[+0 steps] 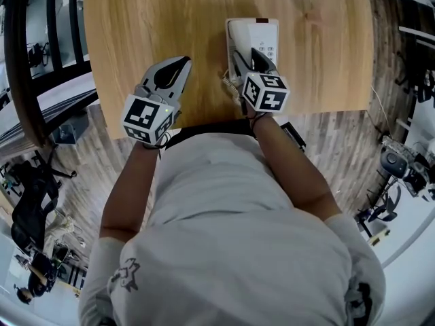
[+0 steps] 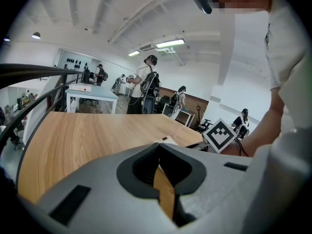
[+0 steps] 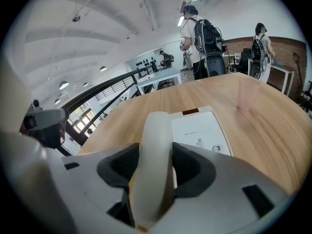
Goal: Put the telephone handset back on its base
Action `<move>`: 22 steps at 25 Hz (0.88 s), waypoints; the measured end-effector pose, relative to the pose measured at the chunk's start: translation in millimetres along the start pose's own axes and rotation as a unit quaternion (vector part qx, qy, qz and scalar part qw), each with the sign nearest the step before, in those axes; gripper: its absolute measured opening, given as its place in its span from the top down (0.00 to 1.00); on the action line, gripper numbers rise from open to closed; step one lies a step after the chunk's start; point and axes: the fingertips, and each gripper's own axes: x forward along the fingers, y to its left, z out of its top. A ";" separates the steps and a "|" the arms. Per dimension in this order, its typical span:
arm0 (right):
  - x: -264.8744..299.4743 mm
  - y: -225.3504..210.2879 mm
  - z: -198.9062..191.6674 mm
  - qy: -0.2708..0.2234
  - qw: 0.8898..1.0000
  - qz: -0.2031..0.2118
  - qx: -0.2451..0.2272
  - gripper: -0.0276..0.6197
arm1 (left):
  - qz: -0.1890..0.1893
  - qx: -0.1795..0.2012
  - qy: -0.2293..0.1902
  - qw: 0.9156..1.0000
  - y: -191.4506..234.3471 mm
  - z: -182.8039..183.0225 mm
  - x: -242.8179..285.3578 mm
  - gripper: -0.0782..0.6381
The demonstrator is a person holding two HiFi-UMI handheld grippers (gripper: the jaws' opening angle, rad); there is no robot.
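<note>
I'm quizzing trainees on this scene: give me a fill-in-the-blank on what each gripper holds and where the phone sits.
The right gripper's jaws are clamped on the white ____.
The left gripper's jaws hold ____.
The phone base sits on a ____ table.
Missing words: handset; nothing; wooden.

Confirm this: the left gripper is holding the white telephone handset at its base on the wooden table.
Not right: the gripper is the wrong one. The right gripper view shows the handset clamped between the fingers of the right gripper. The left gripper is shut with nothing in it. The rest stands: the handset is at its base on the wooden table.
</note>
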 end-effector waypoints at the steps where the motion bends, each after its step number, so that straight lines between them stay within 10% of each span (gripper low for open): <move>1: 1.5 0.4 -1.3 0.002 1.000 0.000 0.002 0.62 | 0.000 -0.001 0.000 1.000 0.7 -0.2 -0.1 0.88; 22: 13.5 -0.6 -6.8 0.026 0.999 0.009 -0.017 0.56 | 0.004 -0.004 -0.014 1.000 0.6 -2.2 -12.0 0.88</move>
